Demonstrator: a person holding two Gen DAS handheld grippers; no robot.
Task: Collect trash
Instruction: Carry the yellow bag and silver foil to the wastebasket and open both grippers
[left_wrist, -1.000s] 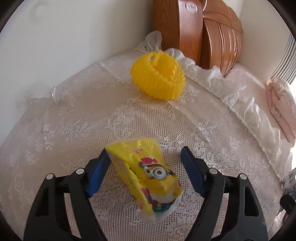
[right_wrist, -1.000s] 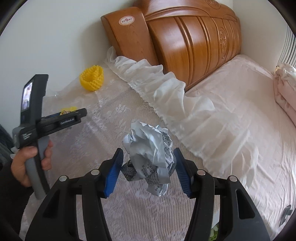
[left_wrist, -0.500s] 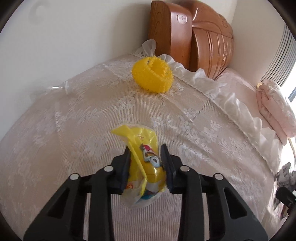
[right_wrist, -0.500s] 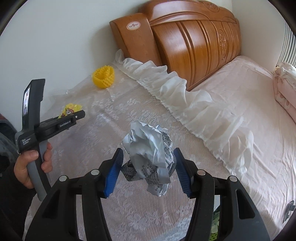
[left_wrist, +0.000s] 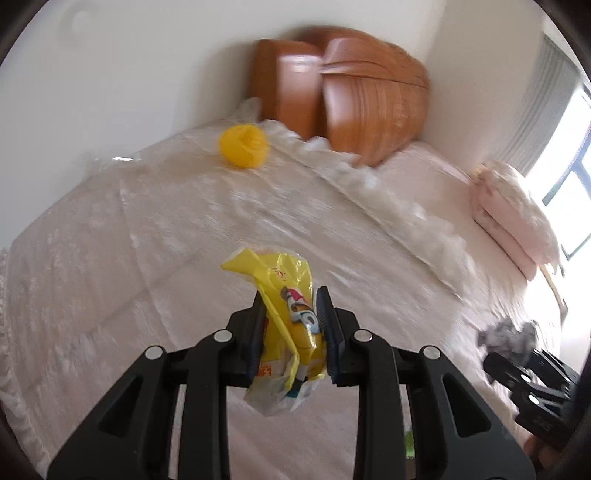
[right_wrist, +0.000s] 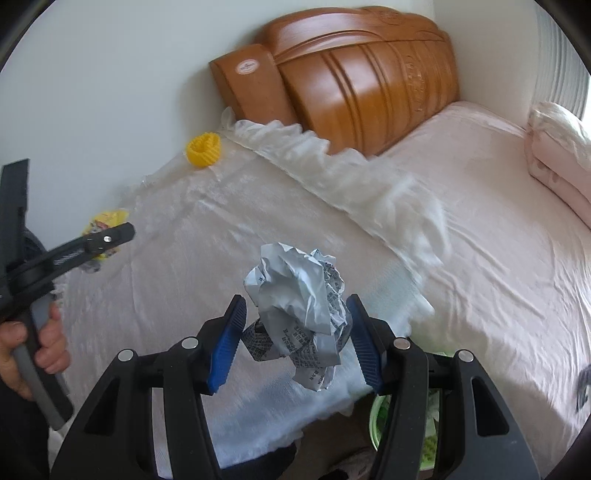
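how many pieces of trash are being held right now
2: the yellow wrapper between the left gripper fingers, the crumpled paper between the right gripper fingers.

Both wrist views look steeply down along their jaws, from close above the lace-covered bed (left_wrist: 207, 236) (right_wrist: 207, 236), toward the carved wooden headboard (left_wrist: 369, 99) (right_wrist: 369, 85). Both share that headboard and the yellow ribbed ring (left_wrist: 243, 146) (right_wrist: 204, 149) before it; each view shows the other gripper.
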